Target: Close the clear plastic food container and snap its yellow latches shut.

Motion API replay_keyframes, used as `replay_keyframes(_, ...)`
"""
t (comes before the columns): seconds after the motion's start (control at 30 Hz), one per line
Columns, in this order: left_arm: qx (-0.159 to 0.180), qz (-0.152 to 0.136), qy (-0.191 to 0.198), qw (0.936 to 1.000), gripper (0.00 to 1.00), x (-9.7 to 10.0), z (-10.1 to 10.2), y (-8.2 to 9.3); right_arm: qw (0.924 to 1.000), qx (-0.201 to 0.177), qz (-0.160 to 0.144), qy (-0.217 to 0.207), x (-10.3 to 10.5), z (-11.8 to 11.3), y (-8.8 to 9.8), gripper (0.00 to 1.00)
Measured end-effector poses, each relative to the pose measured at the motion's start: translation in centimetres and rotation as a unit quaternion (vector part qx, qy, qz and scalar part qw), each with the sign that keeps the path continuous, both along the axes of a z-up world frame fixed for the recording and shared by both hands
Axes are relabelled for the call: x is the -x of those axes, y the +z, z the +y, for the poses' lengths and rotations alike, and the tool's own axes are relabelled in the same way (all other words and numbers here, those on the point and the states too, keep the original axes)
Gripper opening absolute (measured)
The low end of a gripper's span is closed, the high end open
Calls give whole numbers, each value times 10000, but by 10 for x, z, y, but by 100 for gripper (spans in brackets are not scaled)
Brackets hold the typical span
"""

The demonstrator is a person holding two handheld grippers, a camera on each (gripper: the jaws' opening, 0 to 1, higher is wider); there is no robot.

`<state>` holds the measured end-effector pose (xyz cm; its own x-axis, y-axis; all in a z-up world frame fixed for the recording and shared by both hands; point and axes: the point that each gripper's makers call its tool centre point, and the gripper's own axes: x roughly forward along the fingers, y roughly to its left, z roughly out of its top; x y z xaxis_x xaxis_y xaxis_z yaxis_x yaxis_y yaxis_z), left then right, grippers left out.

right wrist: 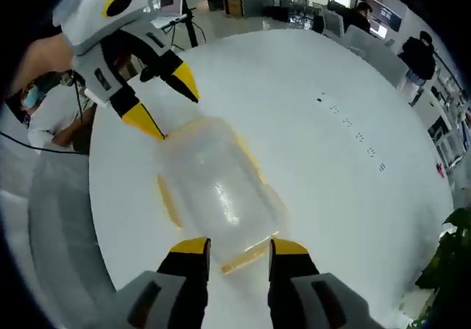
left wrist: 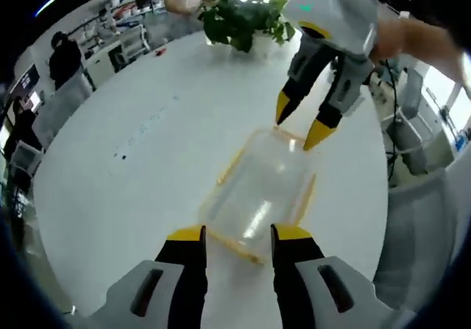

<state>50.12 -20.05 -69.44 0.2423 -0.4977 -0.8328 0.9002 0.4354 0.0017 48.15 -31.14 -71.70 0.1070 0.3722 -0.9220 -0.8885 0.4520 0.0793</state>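
Observation:
The clear plastic container (left wrist: 261, 189) lies on the round white table (left wrist: 132, 160) with its lid on and yellow latches (left wrist: 305, 196) along its edges. My left gripper (left wrist: 239, 233) is open, its jaws standing on either side of the container's near end. My right gripper (left wrist: 300, 123) is open at the opposite end, its yellow tips just above that edge. In the right gripper view the container (right wrist: 213, 185) stretches away from my right gripper (right wrist: 240, 246). There the left gripper (right wrist: 171, 108) hangs over the far end, one tip close to the corner. A yellow latch (right wrist: 168, 200) shows along the side.
A potted green plant (left wrist: 246, 20) stands at the table's far edge, and its leaves (right wrist: 449, 255) show again at the right. Grey chairs (left wrist: 419, 218) ring the table. Desks and people (left wrist: 65, 57) fill the room behind. A hand (left wrist: 419, 38) holds the right gripper.

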Motion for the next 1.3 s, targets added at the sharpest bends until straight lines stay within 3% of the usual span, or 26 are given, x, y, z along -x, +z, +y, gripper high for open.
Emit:
replay_keyframes(0.13,-32,-79,-407,9991,33,5,-5,-1,9988,24,-24,498,3,6,3,29)
replay_keyframes(0.27,1,-298,-855,9959,34,6,-13,4,9969,-4,-42,788,5,10,5,28)
replay_keyframes(0.47,-92,-367,-1266,9912,36,8,-20,0,9940,-79,-122,1081,3,18,5,25)
replay_keyframes(0.97,4,-508,-1691,9843,35,15,-55,-7,9914,-323,-199,1256,-7,43,5,22)
replay_keyframes(1.3,-47,-556,-1778,9825,34,13,-56,-8,9915,-313,-195,1249,-9,41,3,22)
